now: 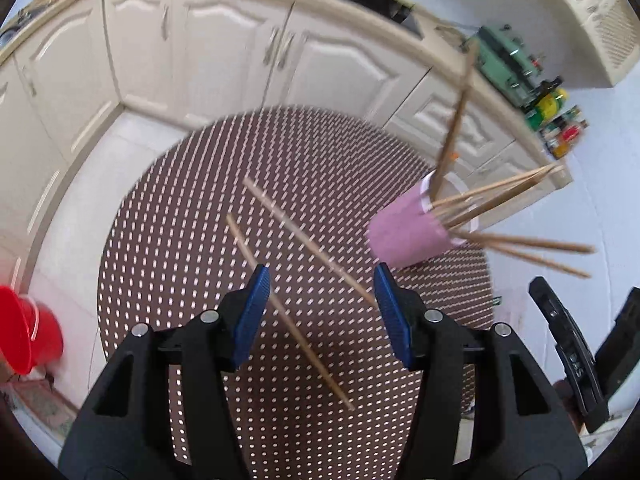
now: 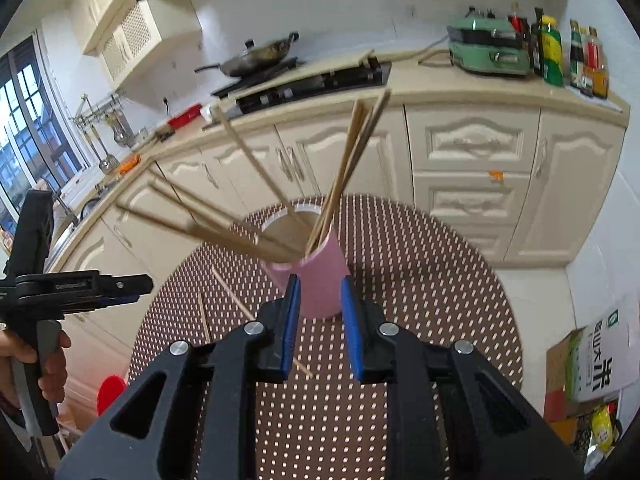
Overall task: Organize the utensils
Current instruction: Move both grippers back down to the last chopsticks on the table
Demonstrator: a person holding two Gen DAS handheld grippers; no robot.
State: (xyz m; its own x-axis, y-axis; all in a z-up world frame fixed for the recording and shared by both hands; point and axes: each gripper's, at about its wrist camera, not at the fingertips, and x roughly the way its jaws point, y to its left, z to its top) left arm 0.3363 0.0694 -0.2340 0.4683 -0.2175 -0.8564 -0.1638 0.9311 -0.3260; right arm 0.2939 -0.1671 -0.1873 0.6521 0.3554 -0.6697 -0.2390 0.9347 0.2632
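1. a round brown table (image 1: 168,240) w/ a pattern of pale dots is seen from above in both wrist views; it is taken as the landmark here.
2. a pink cup (image 1: 404,236) is stood on the table, toward its right edge in the left wrist view, and near the table's middle in the right wrist view (image 2: 316,276).
3. a bunch of wooden chopsticks (image 1: 500,196) is held in the cup, fanned out over its rim in several directions; motion blur is noted on them.
4. two loose chopsticks are laid flat on the table, left of the cup: one (image 1: 308,244) nearer the cup, another (image 1: 288,316) nearer the table's front edge. they are apart from each other, roughly parallel.
5. the left gripper (image 1: 320,312) is seen above the table's front part, blue pads spread wide, nothing gripped; the loose sticks are framed between its fingers but below them.
6. the right gripper (image 2: 318,328) is pointed at the cup from the table's front, its blue pads set at a moderate gap, nothing clamped. whether the cup is touched cannot be told.
7. beyond the table, cream kitchen cabinets (image 2: 472,168) are visible, w/ a green appliance (image 2: 488,50) & bottles on the counter.
8. a red bucket (image 1: 28,332) is seen on the floor left of the table.
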